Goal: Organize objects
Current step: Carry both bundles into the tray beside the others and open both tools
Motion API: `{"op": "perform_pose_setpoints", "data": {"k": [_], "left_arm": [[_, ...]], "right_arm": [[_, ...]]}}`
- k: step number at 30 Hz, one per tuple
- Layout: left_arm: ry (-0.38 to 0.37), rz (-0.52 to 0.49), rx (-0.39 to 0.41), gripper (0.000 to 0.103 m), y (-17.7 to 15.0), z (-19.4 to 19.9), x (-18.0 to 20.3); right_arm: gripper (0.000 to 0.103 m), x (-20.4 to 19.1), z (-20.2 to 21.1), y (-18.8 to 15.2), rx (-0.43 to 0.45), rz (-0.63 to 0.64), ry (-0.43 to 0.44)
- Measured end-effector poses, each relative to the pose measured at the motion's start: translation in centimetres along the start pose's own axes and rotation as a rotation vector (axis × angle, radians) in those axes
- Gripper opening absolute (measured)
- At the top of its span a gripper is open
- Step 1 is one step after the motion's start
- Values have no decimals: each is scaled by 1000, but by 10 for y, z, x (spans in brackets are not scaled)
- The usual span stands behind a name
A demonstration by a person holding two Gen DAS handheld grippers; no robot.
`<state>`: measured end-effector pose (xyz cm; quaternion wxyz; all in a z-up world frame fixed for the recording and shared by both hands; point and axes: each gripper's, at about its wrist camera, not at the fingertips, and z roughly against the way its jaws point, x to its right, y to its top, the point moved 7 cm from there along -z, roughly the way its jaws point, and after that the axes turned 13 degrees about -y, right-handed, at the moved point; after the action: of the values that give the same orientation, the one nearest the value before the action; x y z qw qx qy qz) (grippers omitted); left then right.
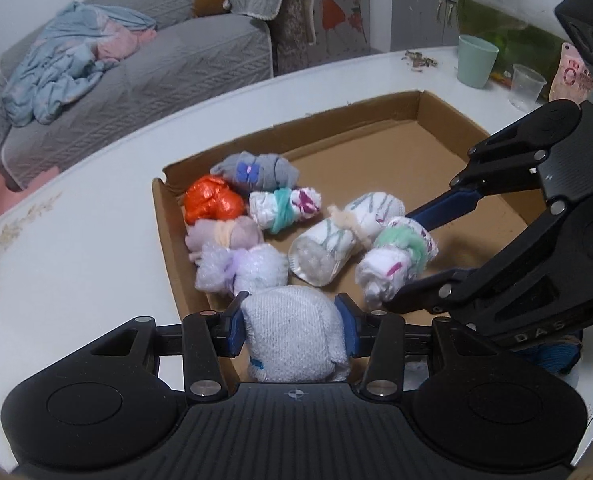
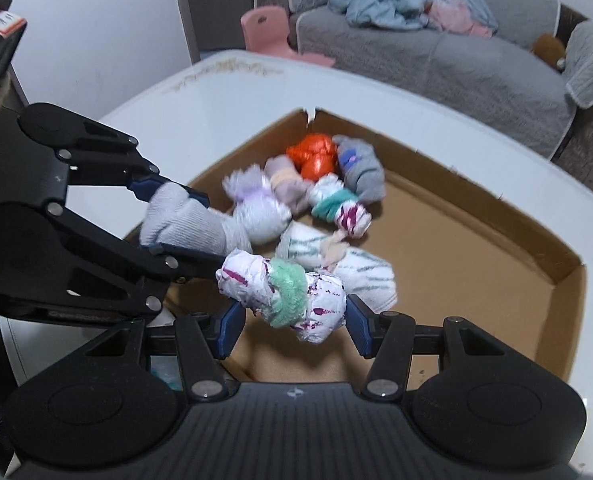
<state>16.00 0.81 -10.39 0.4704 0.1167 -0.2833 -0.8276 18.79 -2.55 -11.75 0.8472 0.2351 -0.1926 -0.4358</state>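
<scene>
With my left gripper [image 1: 292, 334] clamping the white sock roll [image 1: 294, 340] and my right gripper [image 2: 290, 326] clamping the green-banded bundle [image 2: 284, 298] over the cardboard tray [image 1: 428, 98], I should lower both beside the packed bundles before releasing.

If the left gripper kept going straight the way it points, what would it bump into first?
Probably the bubble-wrap bundle lying in the cardboard box, straight ahead of the left gripper, which holds a white sock roll. Depth is hard to judge.
</scene>
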Motion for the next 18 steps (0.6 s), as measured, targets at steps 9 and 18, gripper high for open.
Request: {"op": "perform_pose_setpoints", "data": {"k": [9,18], "left_arm": [[-8,23,-52,53,-9,-14,-4],[10,48,-74,60,-14,-15,-5]], "right_arm": [[52,-9,-7,-9,-7,59,0],[57,-10,-11,-14,-25,50,9]]}}
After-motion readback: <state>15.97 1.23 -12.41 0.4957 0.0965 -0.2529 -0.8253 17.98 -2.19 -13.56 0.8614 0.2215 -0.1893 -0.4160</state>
